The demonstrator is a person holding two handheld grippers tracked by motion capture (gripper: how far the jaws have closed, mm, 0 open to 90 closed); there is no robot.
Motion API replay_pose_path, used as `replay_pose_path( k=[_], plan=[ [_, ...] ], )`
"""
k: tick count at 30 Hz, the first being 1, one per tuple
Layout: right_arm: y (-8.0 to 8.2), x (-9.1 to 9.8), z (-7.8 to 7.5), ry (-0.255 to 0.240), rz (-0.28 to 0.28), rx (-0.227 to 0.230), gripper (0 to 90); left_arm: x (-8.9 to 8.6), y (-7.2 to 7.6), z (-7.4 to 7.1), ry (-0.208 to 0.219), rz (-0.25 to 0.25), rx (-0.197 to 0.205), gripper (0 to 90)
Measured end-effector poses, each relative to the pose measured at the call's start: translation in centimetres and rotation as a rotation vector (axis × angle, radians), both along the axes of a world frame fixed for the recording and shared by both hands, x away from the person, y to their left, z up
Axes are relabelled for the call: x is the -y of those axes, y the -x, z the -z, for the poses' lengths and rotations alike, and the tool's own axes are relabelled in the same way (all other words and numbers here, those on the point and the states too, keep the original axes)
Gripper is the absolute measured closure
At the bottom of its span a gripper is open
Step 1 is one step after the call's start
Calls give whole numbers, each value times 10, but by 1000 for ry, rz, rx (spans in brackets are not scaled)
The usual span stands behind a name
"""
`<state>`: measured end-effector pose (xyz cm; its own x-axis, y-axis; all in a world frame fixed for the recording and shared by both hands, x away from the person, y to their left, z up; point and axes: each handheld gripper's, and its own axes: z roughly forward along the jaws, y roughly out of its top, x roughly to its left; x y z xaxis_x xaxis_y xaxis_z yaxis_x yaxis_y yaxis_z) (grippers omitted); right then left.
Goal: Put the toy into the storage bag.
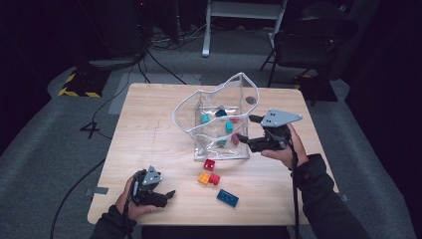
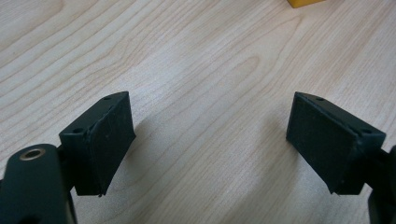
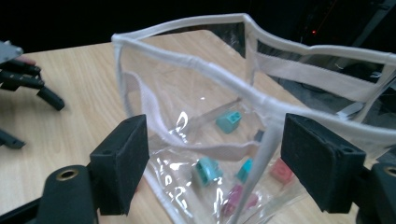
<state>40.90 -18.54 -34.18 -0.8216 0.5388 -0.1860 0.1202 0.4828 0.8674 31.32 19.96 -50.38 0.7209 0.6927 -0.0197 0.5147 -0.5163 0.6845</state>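
Near the table's right edge, my right claw hung released beside the bag, bricks inside. By the front edge my left claw lay released too; next, probably, fetching the red brick.

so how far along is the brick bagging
Partly done. Several bricks already lie inside the clear bag. Nothing is in hand: the right gripper is open and empty beside the bag, and the left gripper is open and empty low over the table. Left to do: a red brick, an orange brick, a second red brick and a blue brick lie outside.
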Motion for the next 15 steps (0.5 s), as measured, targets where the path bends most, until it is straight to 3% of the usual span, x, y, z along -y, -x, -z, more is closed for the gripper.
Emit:
replay_pose_path(
  k=[9, 15],
  plan=[
    [22, 1, 27, 5, -52, -34, 243, 0, 0, 0, -1, 0, 0, 153],
    [40, -4, 57, 31, -106, -79, 244, 0, 0, 0, 0, 0, 0, 153]
  ],
)
